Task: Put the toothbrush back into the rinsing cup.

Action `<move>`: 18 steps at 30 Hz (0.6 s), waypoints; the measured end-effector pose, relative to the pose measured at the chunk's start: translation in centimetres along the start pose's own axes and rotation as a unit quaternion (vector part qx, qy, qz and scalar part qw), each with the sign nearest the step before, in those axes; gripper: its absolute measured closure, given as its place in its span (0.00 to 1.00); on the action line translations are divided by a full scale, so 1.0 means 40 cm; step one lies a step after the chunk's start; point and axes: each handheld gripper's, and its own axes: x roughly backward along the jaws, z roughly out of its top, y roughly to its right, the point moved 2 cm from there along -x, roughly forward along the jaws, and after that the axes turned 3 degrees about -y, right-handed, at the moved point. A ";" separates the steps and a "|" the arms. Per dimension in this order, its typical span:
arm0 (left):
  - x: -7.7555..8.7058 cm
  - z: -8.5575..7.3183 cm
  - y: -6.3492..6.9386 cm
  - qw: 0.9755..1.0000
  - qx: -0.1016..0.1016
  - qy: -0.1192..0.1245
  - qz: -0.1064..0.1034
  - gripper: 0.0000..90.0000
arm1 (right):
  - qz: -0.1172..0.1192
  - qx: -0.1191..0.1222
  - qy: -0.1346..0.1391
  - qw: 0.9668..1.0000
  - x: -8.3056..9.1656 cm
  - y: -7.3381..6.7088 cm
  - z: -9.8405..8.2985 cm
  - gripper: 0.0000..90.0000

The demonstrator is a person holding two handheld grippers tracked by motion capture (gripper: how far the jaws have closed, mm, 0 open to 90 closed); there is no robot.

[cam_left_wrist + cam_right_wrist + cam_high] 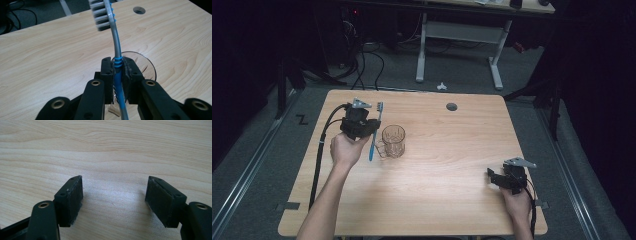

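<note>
My left gripper (117, 75) clamps the toothbrush (117, 47) mid-handle, long axis upright, cup (393, 141) just right; my right gripper (115, 200) gapes empty, well apart.

Light from overhead is pooling brightly on the worktop (452, 150) while the surrounding room is sinking into near-black. The high view is looking soft and grainy. In the left gripper view, the toothbrush (117, 50) bristles are blurring near the lens.
</note>
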 end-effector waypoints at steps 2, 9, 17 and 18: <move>-0.001 0.002 -0.002 1.000 0.004 0.008 -0.001 0.89 | 0.000 0.001 0.000 1.000 0.000 0.000 0.000 0.34; -0.010 0.009 -0.012 0.999 0.017 0.034 0.003 0.89 | 0.000 0.001 0.000 1.000 0.000 0.000 0.000 0.34; -0.021 0.015 -0.023 0.998 0.030 0.056 0.015 0.89 | 0.000 0.001 0.000 1.000 0.000 0.000 0.000 0.34; -0.022 0.015 -0.024 0.998 0.031 0.059 0.017 0.89 | 0.000 0.001 0.000 1.000 0.000 0.000 0.000 0.34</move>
